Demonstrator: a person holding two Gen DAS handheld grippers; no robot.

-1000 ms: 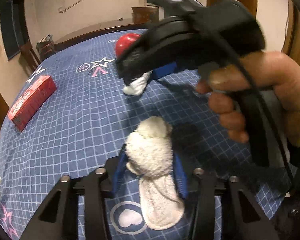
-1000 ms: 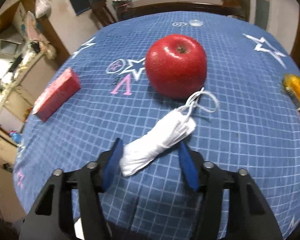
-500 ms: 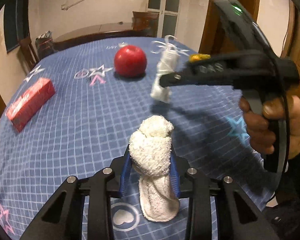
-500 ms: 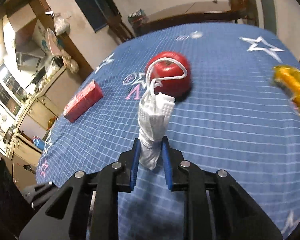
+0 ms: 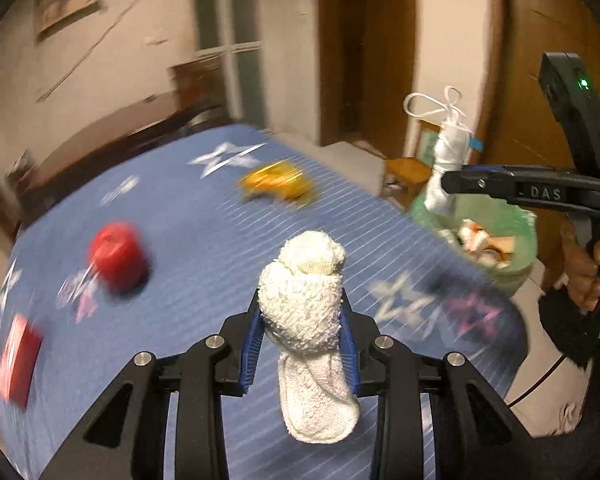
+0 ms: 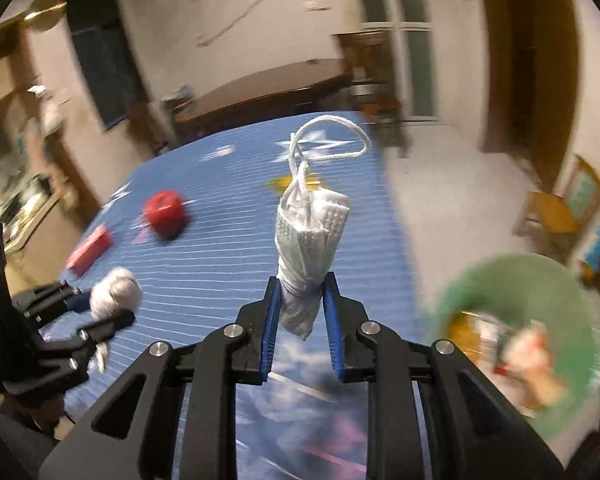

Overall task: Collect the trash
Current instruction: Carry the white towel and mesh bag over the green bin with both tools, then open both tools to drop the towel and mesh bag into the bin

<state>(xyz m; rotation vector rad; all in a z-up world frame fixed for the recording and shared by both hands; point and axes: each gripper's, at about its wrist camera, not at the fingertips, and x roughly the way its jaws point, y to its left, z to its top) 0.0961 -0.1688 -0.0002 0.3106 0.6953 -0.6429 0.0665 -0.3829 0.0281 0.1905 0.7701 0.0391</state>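
The left gripper (image 5: 302, 344) pinches a crumpled white terry cloth (image 5: 306, 308) and the right gripper (image 6: 299, 320) clamps a rolled white face mask (image 6: 310, 236), both lifted clear of the blue checked tablecloth (image 5: 188, 240) for dropping; the green-lined trash bin (image 6: 540, 300) waits at 3 o'clock.

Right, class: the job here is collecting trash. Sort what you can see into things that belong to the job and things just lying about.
Part of the job:
- rolled white cloth, held by the left gripper
- rolled face mask, held by the right gripper
- green-lined bin

Just lying about:
- red apple
- red box
- yellow wrapper, possibly trash too
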